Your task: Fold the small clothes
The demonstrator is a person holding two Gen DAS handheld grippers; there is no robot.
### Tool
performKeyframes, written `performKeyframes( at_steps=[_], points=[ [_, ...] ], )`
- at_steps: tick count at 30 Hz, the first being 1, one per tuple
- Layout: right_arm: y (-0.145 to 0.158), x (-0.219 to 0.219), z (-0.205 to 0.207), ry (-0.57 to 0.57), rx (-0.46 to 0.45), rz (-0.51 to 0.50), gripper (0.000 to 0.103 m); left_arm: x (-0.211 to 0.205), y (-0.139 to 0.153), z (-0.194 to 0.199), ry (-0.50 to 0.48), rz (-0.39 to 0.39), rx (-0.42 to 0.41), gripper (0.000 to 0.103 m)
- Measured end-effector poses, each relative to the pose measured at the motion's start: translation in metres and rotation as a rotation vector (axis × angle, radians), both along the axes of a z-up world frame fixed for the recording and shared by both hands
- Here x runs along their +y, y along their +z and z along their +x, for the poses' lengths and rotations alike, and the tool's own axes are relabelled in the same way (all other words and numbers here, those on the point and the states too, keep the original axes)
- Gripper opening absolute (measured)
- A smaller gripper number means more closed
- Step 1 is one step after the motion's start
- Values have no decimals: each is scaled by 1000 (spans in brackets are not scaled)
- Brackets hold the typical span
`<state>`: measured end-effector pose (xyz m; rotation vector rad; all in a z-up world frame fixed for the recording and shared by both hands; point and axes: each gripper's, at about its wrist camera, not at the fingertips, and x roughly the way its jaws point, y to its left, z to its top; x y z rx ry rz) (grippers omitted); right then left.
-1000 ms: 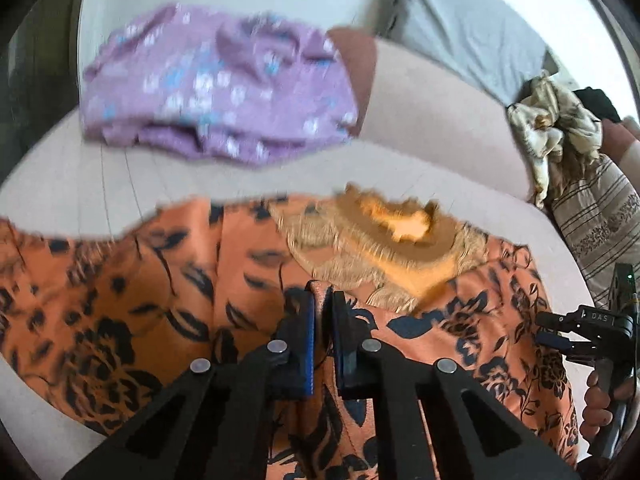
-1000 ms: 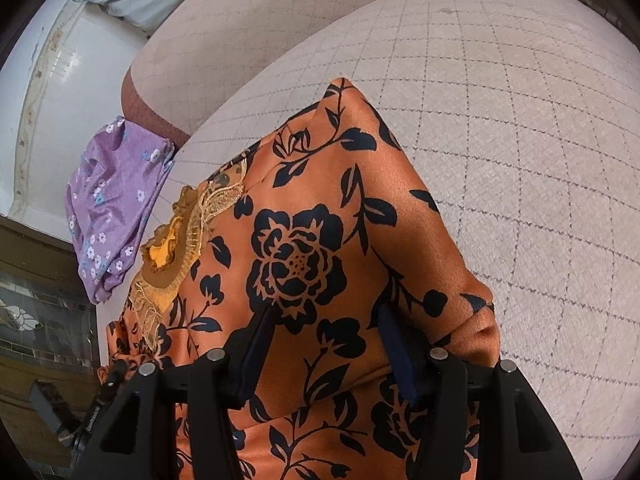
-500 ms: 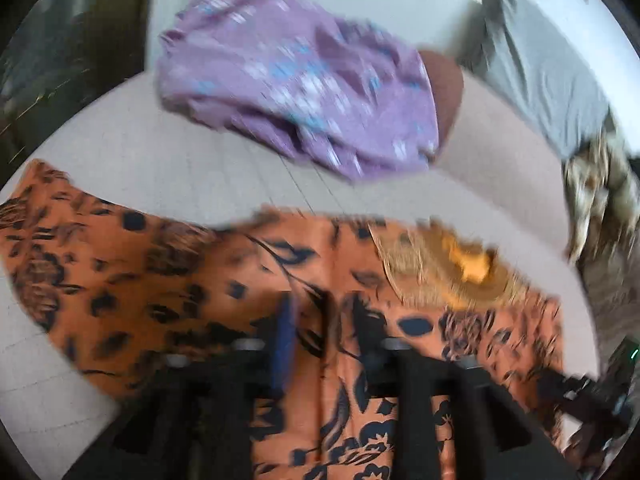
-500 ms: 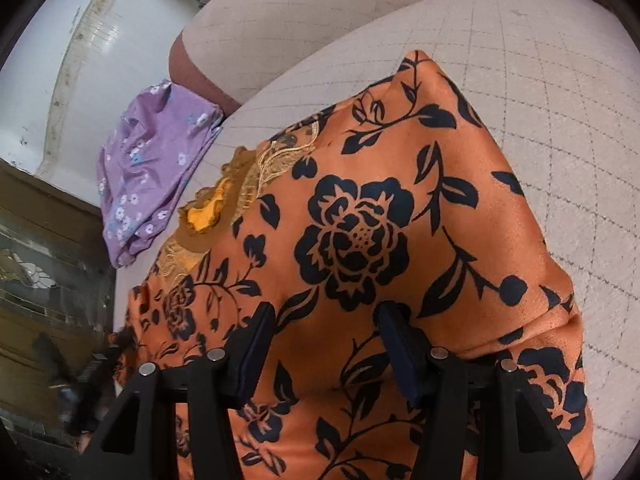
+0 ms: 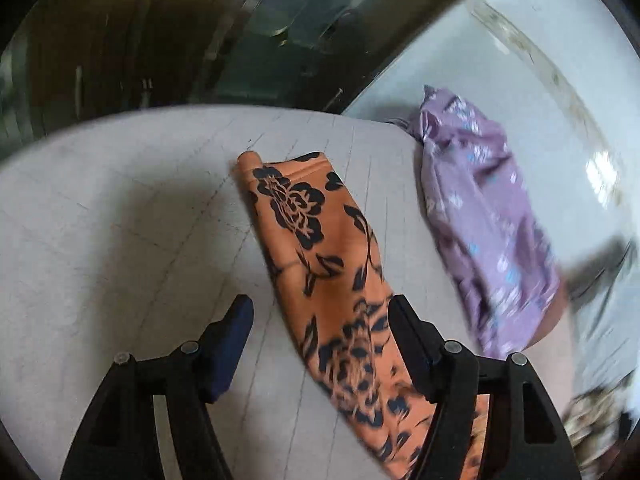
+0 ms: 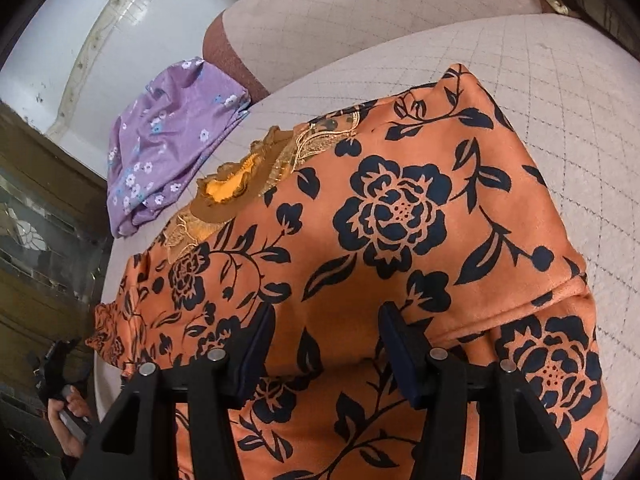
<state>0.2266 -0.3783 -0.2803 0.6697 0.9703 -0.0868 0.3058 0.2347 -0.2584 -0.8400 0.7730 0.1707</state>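
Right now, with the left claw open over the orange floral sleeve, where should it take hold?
Take the orange floral sleeve at its cuff hem, the far end lying flat on the quilted cushion. Come in along the sleeve's length with the left claw, whose jaws have just been opening; that free edge folds back easily.

Both grippers are matte black plastic. The left gripper (image 5: 320,322) has dark blue pads (image 5: 234,344) and silver screws. The right gripper (image 6: 326,330) matches.

An orange dress (image 6: 384,216) with black roses and a gold embroidered neckline lies spread on the quilted cushion, one side folded over its middle, a sleeve stretched flat. A crumpled purple garment (image 6: 172,140) with small flowers sits just beyond the neckline.
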Motion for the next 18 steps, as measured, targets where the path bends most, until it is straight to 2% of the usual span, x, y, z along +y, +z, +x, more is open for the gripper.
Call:
performKeyframes(
  at_steps=[4,6,7,9,11,13,14,18],
  points=[
    [-2,3,5,5,4,-11,58,14,-18,19,-12,-96,-17,68],
    [-2,6,9,13,4,-27,58,19,-25,32,-14,-126,-24,47],
    [-2,7,11,20,4,-38,58,22,-27,35,-11,-126,-23,43],
    [-2,11,16,30,5,-57,58,24,-30,46,-10,-112,-16,19],
    [-3,12,20,34,5,-65,59,25,-34,54,-15,-105,3,9],
    [-3,12,22,38,3,-70,59,20,-29,55,-21,-65,-3,7],
    [-2,12,23,37,3,-70,59,13,-21,57,-32,-16,-8,6],
    [0,8,23,18,-8,-37,59,-20,27,48,-108,106,-107,5]
  ],
)
